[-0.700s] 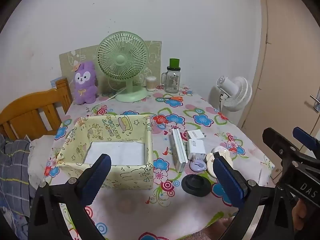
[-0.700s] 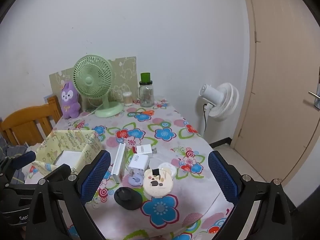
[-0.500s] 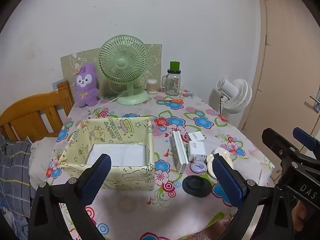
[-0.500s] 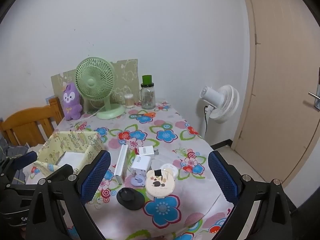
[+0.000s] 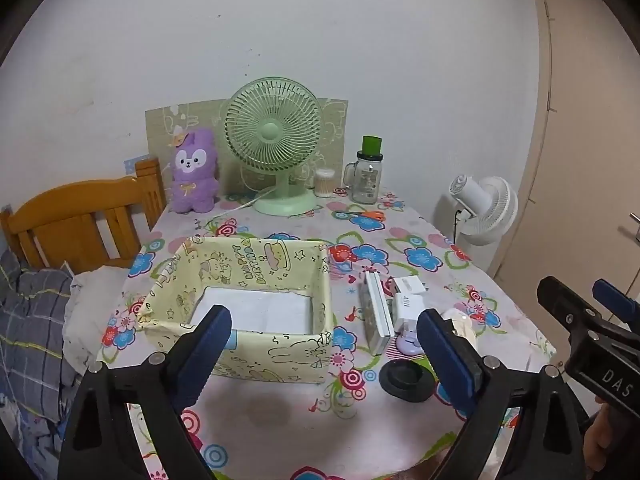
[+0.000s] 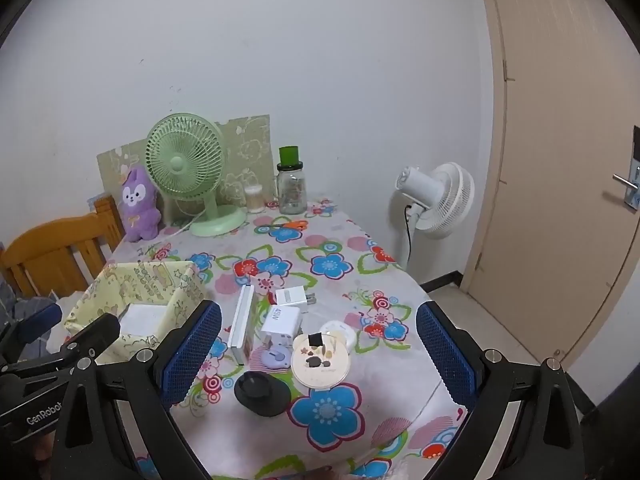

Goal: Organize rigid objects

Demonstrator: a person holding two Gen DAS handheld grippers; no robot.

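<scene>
Both grippers wide open, holding nothing: left gripper (image 5: 322,348) hovers over near table edge facing the yellow box (image 5: 240,312); right gripper (image 6: 318,346) over the small-item cluster right of the box. Cluster: slim white case (image 6: 242,324) on edge, white 45W charger (image 6: 281,321), second charger (image 6: 292,295), purple disc (image 6: 274,359), round compact (image 6: 321,362), black puck (image 6: 261,393). All judged light, stiff, smooth-sided; grip chargers across flat faces, case across its thin width. Versus earlier frames: both cameras sit slightly higher and further back; objects unmoved.
</scene>
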